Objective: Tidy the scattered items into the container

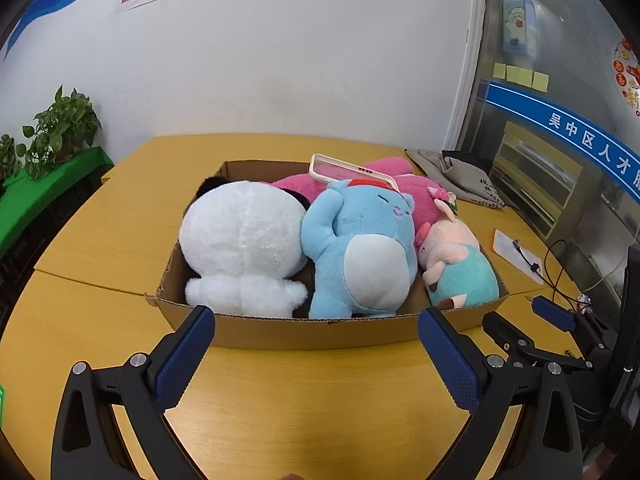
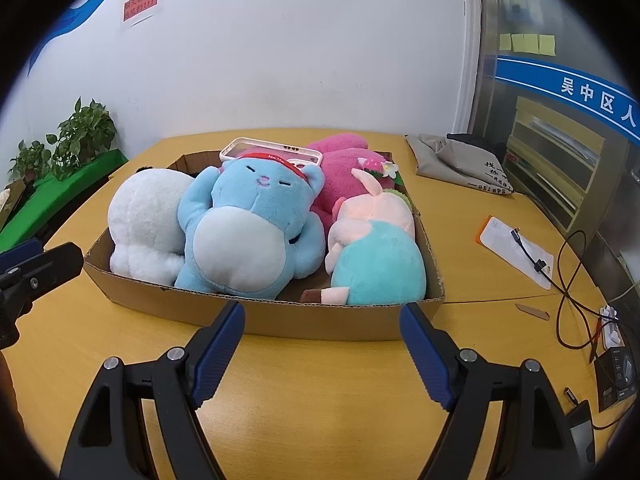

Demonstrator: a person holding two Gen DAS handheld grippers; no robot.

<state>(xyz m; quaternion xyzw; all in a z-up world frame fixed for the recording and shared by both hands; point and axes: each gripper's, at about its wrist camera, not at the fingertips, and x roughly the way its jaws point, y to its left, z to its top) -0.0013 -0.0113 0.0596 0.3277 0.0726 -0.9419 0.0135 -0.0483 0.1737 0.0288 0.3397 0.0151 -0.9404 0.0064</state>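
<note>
My left gripper (image 1: 316,320), black-armed with blue ribbed pads, hangs over the bare tabletop with its jaws spread wide and nothing between them, just short of the near wall of the shallow brown cardboard box (image 1: 320,330); my right gripper (image 2: 322,316) stands the same way, wide and empty, before the same wall. The box sits on a yellow wood-grain table (image 1: 280,400) pushed up to a white wall (image 1: 280,40), and everything soft already lies inside it: a white plush panda (image 1: 240,240) at the left, a blue plush bear with a pale belly (image 1: 360,256) in the middle, a pink-and-teal plush pig (image 1: 456,268) at the right, and a magenta plush toy (image 1: 400,184) behind them, with a white-rimmed phone case (image 1: 352,174) resting on top. Leafy green potted plants (image 1: 60,128) on a green cloth stand off to the left, and a grey fabric bag (image 1: 460,176) lies beyond the box to the right. The right wrist view alone shows the red headband on the bear, a white power strip (image 2: 612,326) and the black cable looping to it; the left wrist view shows my right gripper from the side.
</note>
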